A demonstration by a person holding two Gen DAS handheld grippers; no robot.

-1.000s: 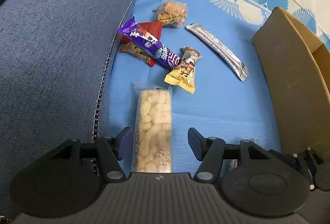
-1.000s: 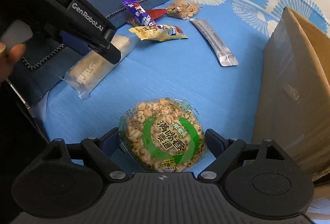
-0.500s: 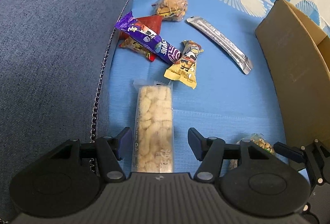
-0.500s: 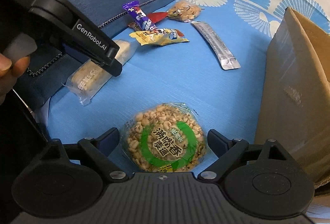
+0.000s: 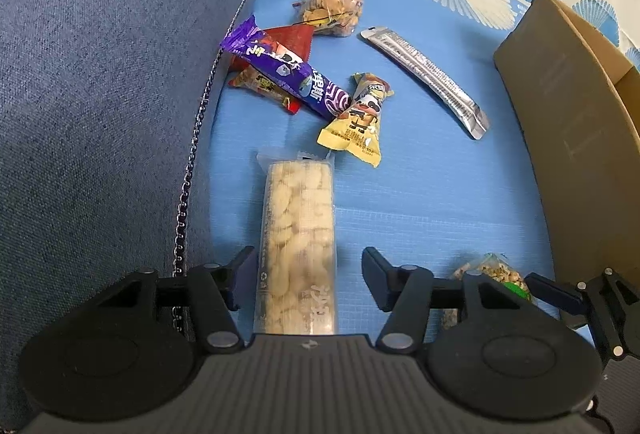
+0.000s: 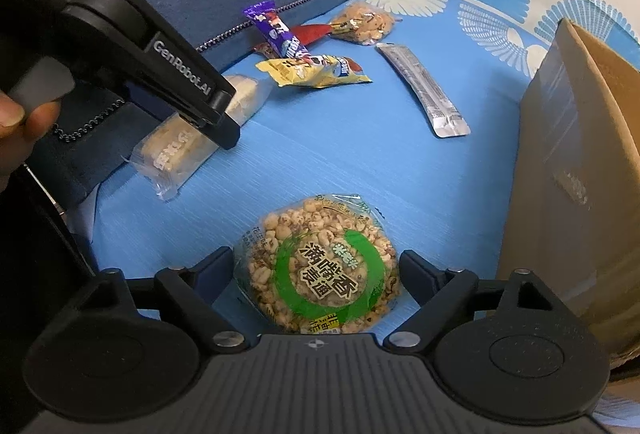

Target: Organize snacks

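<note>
Snacks, near to far. Rice bar [image 5: 296, 246] lies lengthwise between your left gripper [image 5: 308, 270], jaws wide, neither pad touching the wrap. It looks light, crisp and brittle in a slick clear sleeve; take it across the middle and close gently, or it may crack or squirt out.

Puffed cake [image 6: 320, 266], round, sits between your right gripper [image 6: 316, 270], jaws wide, with small gaps each side. It is likely light and crumbly; grip across the full width, on the cake and not the loose film edge.

Box [image 6: 576, 138] stands at 3 o'clock, probably where they go.

Farther, at 12: yellow pack [image 5: 356, 118], purple bar [image 5: 288, 74] lying over a red pack [image 5: 292, 38], silver stick [image 5: 428, 74] toward 1, clear bag [image 5: 332, 8] farthest. All are soft, thin and slippery. Blue cushion [image 5: 100, 74] runs along 9 to 11.
</note>
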